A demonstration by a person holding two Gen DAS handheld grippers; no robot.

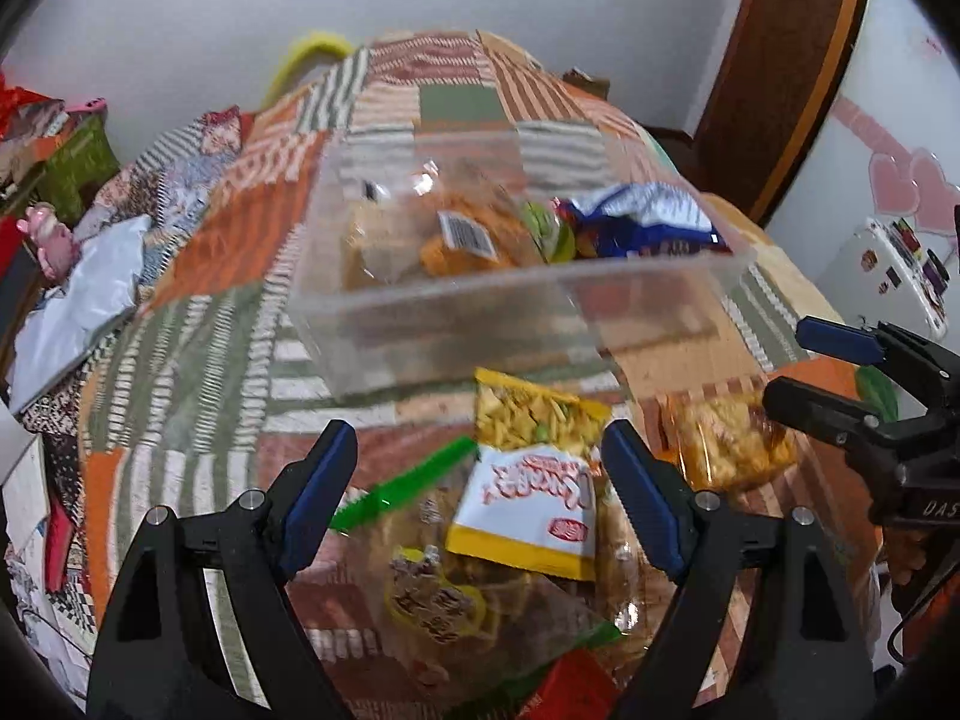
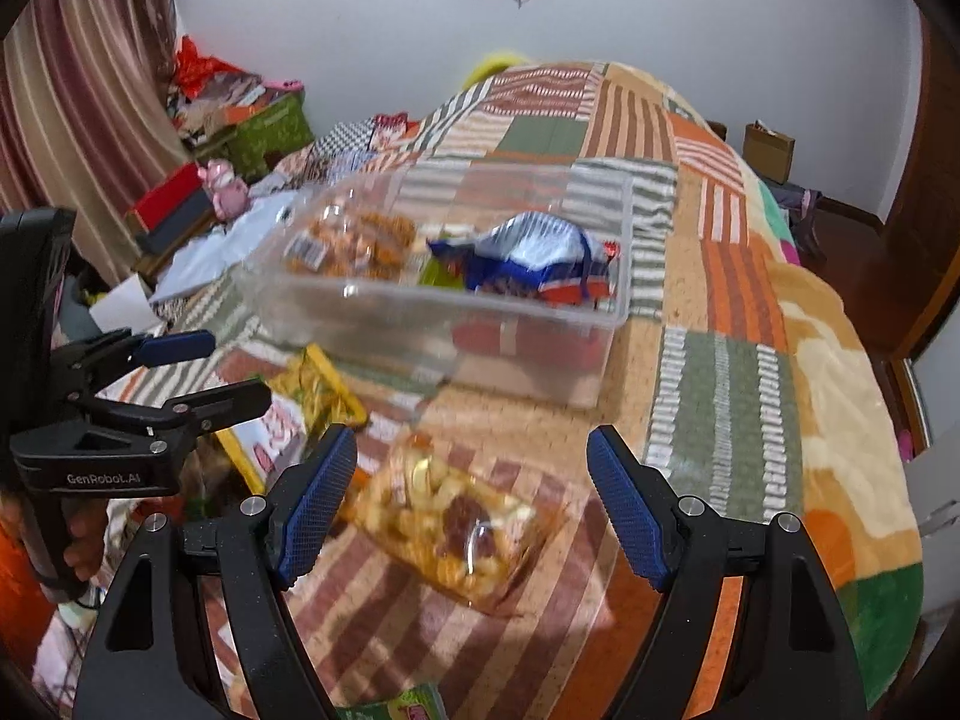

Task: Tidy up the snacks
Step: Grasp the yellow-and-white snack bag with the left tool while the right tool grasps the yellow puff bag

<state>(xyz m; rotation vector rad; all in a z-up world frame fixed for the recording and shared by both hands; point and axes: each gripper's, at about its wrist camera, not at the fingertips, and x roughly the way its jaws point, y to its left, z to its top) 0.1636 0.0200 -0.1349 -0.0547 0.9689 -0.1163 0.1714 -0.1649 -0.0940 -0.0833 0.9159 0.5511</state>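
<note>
A clear plastic bin (image 1: 480, 330) (image 2: 540, 360) stands on the patchwork blanket and holds an orange snack bag (image 1: 462, 240), a blue-and-white bag (image 2: 528, 258) and something green. In front of it lie a yellow packet (image 1: 534, 420), a white-and-yellow packet (image 1: 528, 516) and a clear zip bag (image 1: 450, 600) with a green seal. My left gripper (image 1: 480, 480) (image 2: 210, 369) hovers open over these packets without pressing any. My right gripper (image 2: 474, 492) (image 1: 810, 369) is open above a clear bag of mixed snacks (image 2: 456, 522) (image 1: 726, 444), its pads apart from it.
The blanket (image 2: 720, 390) covers a bed that drops away at the right. Boxes, a pink toy (image 2: 225, 186) and white paper (image 1: 78, 300) crowd the left side. A wooden door (image 1: 780, 60) and a fridge with magnets (image 1: 894, 270) stand to the right.
</note>
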